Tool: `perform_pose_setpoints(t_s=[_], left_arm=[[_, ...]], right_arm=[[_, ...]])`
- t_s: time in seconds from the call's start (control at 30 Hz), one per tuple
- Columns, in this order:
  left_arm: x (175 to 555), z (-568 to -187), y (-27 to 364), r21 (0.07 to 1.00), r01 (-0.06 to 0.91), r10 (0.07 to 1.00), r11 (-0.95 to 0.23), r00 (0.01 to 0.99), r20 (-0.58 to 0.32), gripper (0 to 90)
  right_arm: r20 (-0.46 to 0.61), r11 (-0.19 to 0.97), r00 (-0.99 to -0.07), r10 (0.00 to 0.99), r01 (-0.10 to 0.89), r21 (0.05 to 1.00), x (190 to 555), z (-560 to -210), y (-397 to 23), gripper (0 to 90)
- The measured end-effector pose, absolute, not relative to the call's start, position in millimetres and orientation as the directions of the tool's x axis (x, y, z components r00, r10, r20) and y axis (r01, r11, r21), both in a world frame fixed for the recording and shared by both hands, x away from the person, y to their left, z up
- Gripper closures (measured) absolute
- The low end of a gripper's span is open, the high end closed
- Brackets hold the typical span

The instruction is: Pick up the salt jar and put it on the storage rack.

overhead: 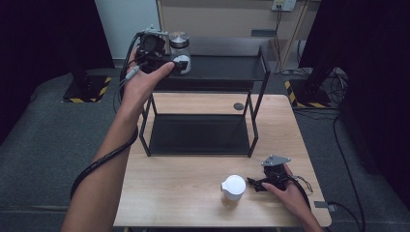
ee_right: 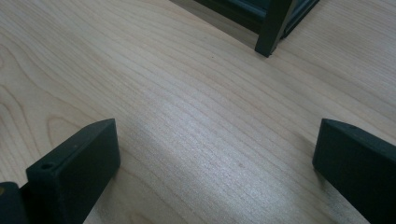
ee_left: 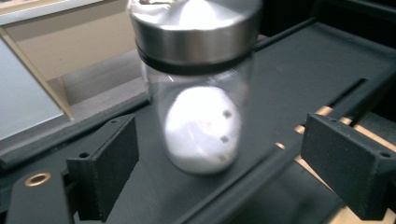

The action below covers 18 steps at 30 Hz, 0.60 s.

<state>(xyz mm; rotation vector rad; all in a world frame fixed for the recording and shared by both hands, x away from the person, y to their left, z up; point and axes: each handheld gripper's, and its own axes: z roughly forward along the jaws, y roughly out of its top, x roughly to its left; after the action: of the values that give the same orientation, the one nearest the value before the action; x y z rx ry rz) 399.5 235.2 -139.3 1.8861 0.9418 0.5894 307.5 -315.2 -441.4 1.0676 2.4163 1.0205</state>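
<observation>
Up top, white-filled glass jar [ee_left: 198, 93]

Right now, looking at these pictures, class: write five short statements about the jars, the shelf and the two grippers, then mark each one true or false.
1. The glass jar stands on the shelf's top level. True.
2. The left gripper squeezes that jar. False: its jaws stand apart, clear of the glass.
3. This jar has a metal lid. True.
4. The white-lidded jar sits on the shelf. False: it stands on the table.
5. The right gripper holds a jar. False: it is open over bare wood.
</observation>
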Motion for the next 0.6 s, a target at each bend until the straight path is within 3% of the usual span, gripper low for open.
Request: perform_pose_setpoints(t_s=[0.4, 0.6], left_arm=[[369, -152, 245, 0.879, 0.322, 0.765, -0.351, 0.64, 0.071, 10.1], [370, -168, 253, 0.896, 0.246, 0.677, -0.368, 0.732, 0.077, 8.7]], right_arm=[[0.005, 0.469, -0.675, 0.738, 0.517, 0.716, 307, -442, -315, 1.4], [0.005, 0.469, -0.675, 0.738, 0.517, 0.716, 307, -442, -315, 1.3]])
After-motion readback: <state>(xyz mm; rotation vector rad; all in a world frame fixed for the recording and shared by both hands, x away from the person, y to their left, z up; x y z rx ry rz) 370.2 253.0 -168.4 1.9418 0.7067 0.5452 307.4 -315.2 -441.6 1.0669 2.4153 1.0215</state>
